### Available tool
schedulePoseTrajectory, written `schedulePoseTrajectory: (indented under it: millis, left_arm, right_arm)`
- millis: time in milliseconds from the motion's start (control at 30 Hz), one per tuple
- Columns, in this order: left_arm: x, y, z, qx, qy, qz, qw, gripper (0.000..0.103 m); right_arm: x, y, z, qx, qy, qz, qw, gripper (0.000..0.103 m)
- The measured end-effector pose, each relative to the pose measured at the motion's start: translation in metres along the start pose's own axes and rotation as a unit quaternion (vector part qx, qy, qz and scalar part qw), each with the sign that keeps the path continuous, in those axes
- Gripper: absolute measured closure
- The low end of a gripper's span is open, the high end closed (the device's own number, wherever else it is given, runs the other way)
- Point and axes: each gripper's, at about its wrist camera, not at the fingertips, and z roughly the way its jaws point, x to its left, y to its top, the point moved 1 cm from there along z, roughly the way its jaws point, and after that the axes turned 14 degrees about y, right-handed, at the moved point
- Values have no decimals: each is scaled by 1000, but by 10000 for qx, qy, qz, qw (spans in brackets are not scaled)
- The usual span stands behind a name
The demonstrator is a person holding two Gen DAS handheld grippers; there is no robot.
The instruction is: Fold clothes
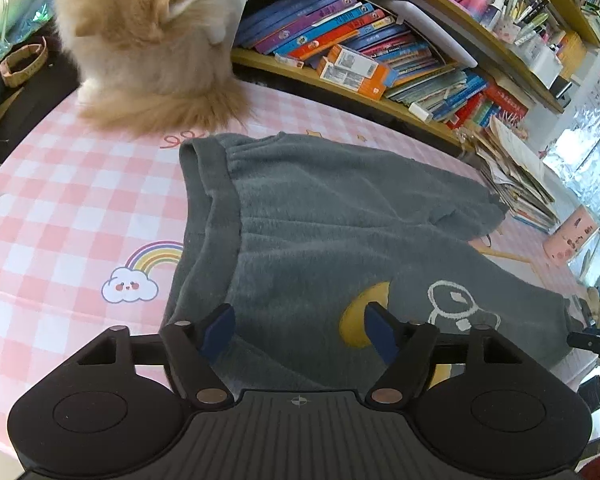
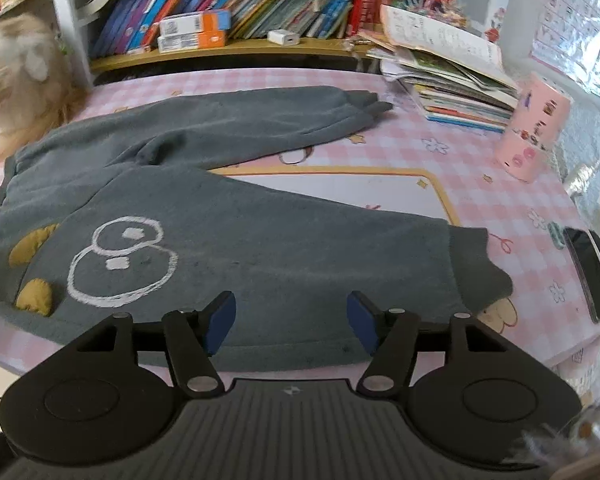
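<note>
Grey fleece trousers point(image 1: 320, 240) lie spread flat on the pink checked tablecloth point(image 1: 80, 200), waistband to the left, both legs running right. The near leg bears a white outline figure point(image 2: 120, 264) and yellow patches point(image 2: 34, 294). My left gripper point(image 1: 300, 330) is open and empty, hovering over the near edge by the waistband. My right gripper point(image 2: 290, 320) is open and empty, over the near edge of the near leg point(image 2: 300, 248), left of its cuff point(image 2: 480, 268). The far leg point(image 2: 240, 124) lies behind.
A fluffy ginger cat point(image 1: 152, 40) sits at the table's far left, touching the waistband corner. Bookshelves point(image 1: 380, 40) stand behind. A pile of books point(image 2: 452, 80), a pink box point(image 2: 534, 132) and a phone point(image 2: 590, 276) lie on the right. A white board point(image 2: 340, 188) lies between the legs.
</note>
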Motion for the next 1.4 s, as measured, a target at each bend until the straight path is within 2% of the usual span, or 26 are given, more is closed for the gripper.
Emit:
schedulePoseTrajectory:
  millis: [333,600,900,1100,1267,1400]
  left_arm:
    - [-7,2,8,120,-13,27,9999,27]
    - [-35,5,29,349,294,103,9989,27]
    - [-66,41,50,302,802,281,9959,26]
    - [-92,76,64,68,1246,688,9898,25]
    - [-103,99,74,-175,1424,783,9866,25]
    - [-104,113,89,-54,1634,968,9818,24]
  right_arm:
    - [15,21,14,60,193,-433,9989,34]
    - [-2,35,39,240,552,-827,9948,30]
    - [-64,91,82,369,866,-1304,9870,29]
    - [-97,136,114,446,1132,-1653,9787,29]
    - [-109,170,141,436,1182,-2072,9702,28]
    - [-120,195,159,369,1227,-2181,9675,24]
